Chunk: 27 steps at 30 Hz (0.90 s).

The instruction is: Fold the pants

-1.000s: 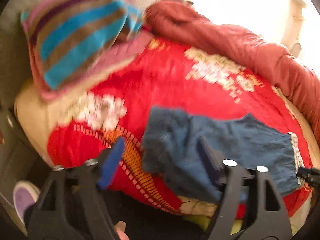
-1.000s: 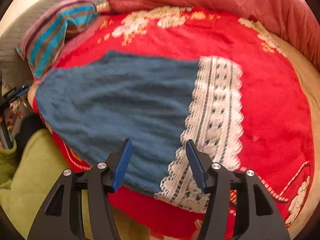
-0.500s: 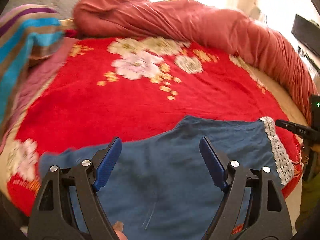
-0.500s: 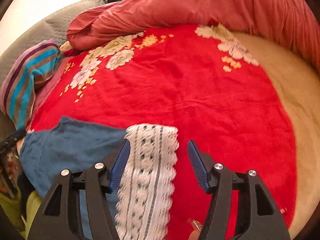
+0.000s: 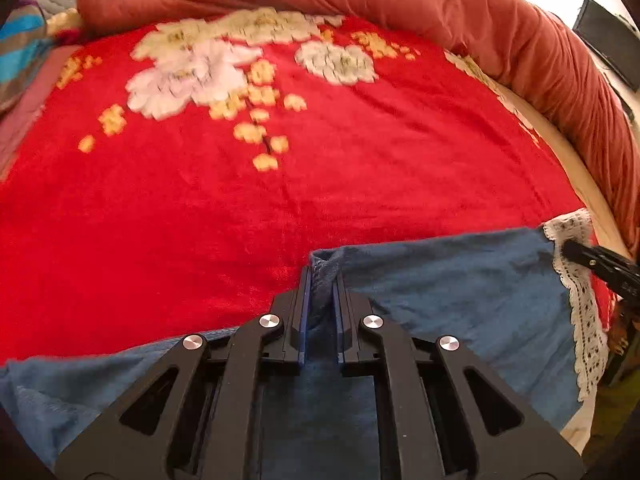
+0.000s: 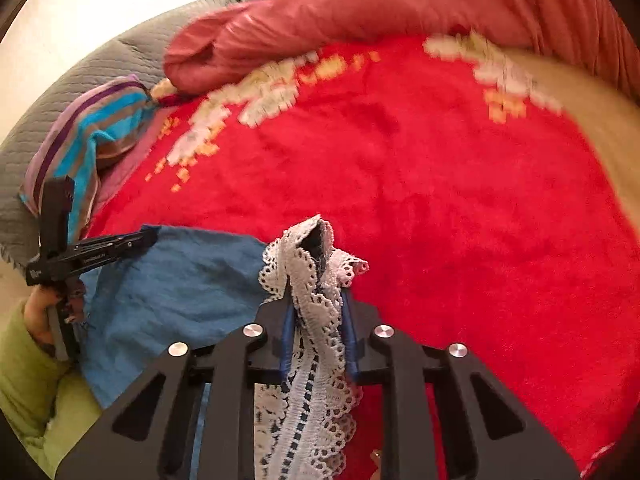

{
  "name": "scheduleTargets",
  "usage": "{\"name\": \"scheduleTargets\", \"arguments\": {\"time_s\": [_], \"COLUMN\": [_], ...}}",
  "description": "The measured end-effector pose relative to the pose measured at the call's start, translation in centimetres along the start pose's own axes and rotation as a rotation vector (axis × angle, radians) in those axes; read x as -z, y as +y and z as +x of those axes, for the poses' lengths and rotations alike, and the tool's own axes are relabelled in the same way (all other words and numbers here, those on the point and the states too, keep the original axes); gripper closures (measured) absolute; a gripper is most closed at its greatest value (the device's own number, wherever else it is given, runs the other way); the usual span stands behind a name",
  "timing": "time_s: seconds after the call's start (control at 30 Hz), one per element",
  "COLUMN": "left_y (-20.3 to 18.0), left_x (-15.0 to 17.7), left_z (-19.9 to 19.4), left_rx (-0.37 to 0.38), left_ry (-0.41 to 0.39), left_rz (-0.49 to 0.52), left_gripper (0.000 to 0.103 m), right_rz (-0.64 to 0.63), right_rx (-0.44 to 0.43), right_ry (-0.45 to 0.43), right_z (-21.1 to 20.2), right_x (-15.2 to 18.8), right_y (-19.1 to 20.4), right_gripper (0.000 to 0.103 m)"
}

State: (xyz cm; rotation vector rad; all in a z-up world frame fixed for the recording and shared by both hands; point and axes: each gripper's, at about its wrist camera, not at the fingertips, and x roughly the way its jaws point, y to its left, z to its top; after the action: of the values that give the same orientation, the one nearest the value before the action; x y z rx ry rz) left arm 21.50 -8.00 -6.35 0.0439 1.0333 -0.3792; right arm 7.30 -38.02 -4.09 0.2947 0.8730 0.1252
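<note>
Two grippers, bunched blue pants (image 5: 472,300)

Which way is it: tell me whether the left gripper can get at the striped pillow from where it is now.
Probably not: the left gripper is shut on the blue pants, and the striped pillow lies across the red blanket, so it must let go first.

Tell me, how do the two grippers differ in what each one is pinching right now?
The left gripper is closed on a bunched ridge of plain blue cloth at the pants' far edge; the right gripper is closed on the white lace trim at one end. The cloth bunch in the left gripper is thin, while the lace stands up in a thicker, gathered fold. Both have just closed and grip the same blue pants, lying on the red blanket.
</note>
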Motion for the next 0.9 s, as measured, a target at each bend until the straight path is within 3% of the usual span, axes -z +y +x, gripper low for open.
{"name": "scheduleTargets", "arguments": {"time_s": [0.13,0.27,0.43,0.5,0.57,0.63,0.8,0.9], "left_y": [-0.6,-0.8,0.1,0.4,0.9,1.7,3.7,5.2], "left_x": [-1.2,-0.5,0.4,0.4,0.6,1.0,3.2,4.8], "left_z": [-1.4,0.6,2.0,1.3,0.1,-1.5,-6.3,-8.8], "left_rx": [-0.029,-0.066,-0.035,-0.028,-0.037,-0.024,-0.061,-0.103], "left_ry": [-0.073,-0.051,-0.044,-0.048,-0.063,-0.084,-0.154,-0.179], "left_rz": [0.016,0.049,0.050,0.051,0.031,-0.014,-0.072,-0.112], "left_gripper": [0.101,0.101,0.095,0.080,0.072,0.069,0.039,0.031], "right_rz": [-0.073,-0.092,-0.100,-0.083,-0.079,-0.076,-0.108,-0.158], "right_rx": [0.064,0.148,0.183,0.204,0.226,0.229,0.223,0.209], "right_ry": [-0.031,0.092,0.093,0.090,0.050,0.013,-0.050,-0.038], "right_z": [-0.3,3.4,3.7,2.9,1.1,-0.7,-4.5,-5.2], "right_x": [-1.5,-0.9,0.0,-0.2,-0.1,0.1,1.3,2.5], "right_y": [0.6,0.0,-0.2,-0.2,-0.1,0.2,2.0,3.8], "right_gripper": [0.086,0.085,0.078,0.069,0.060,0.056,0.050,0.049]}}
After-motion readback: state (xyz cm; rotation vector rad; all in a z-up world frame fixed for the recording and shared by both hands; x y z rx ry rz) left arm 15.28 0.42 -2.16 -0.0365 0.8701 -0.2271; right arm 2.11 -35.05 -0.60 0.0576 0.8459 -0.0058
